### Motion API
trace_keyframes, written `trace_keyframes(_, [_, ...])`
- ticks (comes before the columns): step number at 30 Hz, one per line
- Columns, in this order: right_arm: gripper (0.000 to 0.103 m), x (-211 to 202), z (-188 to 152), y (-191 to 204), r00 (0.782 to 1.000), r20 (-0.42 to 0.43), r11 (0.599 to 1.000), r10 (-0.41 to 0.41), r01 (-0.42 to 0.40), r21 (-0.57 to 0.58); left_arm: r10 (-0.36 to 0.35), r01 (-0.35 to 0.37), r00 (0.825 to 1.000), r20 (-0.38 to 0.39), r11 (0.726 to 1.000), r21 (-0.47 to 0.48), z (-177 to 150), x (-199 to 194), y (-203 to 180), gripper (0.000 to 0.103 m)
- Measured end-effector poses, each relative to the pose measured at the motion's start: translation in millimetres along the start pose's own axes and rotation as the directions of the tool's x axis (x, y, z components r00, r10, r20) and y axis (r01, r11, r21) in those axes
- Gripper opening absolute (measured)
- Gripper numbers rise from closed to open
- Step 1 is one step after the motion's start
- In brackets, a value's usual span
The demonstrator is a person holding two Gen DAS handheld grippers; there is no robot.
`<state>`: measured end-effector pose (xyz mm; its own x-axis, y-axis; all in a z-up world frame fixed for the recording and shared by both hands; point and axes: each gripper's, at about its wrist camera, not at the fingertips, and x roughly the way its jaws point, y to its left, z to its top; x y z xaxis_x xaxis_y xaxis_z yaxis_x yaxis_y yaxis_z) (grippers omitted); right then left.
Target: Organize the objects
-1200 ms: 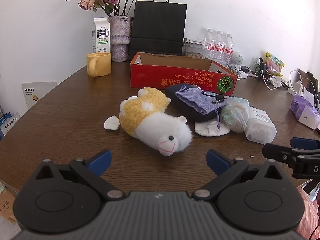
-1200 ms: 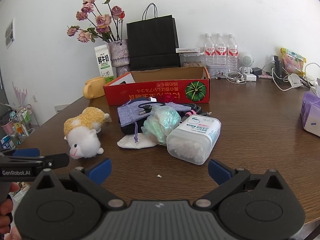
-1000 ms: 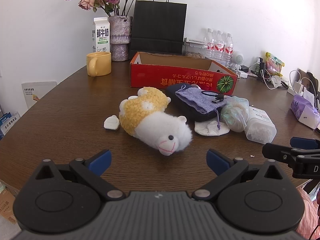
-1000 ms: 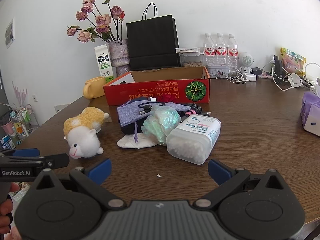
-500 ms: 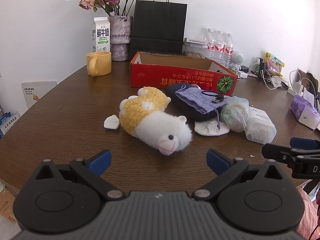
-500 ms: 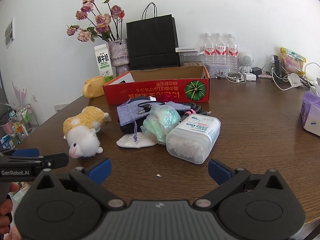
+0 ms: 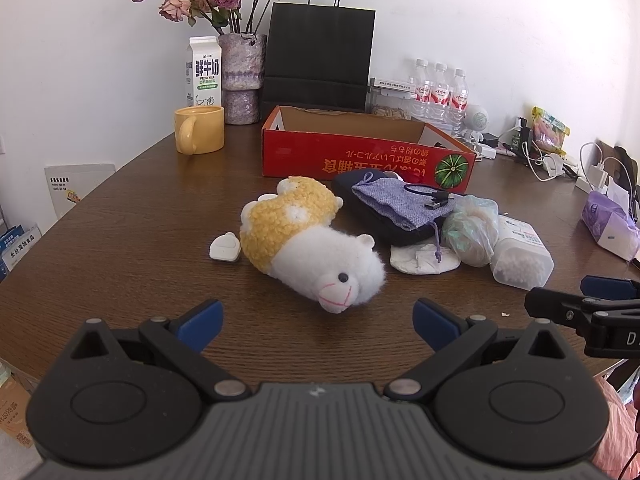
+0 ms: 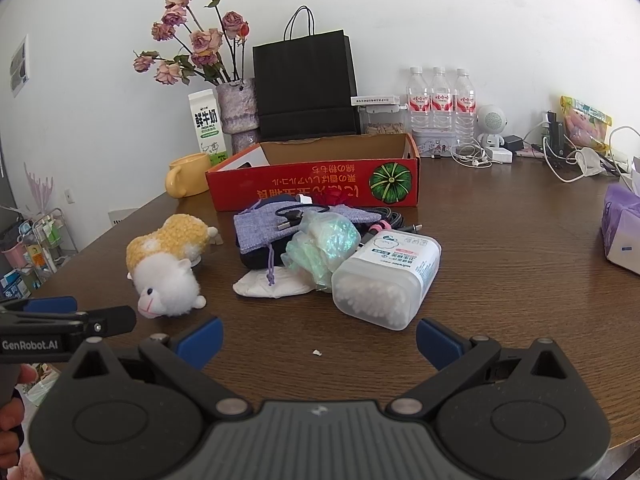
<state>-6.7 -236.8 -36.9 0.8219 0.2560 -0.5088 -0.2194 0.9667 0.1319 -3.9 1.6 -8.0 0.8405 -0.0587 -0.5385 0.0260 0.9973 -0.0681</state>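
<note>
Nothing sorted yet, seemingly. Left tool (image 7: 316,322) and right tool (image 8: 318,338) spread wide, empty. Yellow-and-white plush sheep (image 7: 310,240) at twelve o'clock on dark wooden table (image 7: 132,240); red cardboard box (image 7: 360,160) beyond, apparently unfilled.

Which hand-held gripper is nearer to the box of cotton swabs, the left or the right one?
Right. The right hand-held gripper is open, with the box of cotton swabs just ahead. The left hand-held gripper faces the plush sheep, with the box far off to its right.
</note>
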Motion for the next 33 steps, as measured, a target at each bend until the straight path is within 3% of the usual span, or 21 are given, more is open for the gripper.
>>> trace_keyframes(33, [0.103,1.9,-1.0,0.4,1.0,-0.003,1.0,0.0,0.0,0.003,-0.004,0.004,1.0,-0.009,1.0,-0.003,0.3,0.2,1.1,0.103])
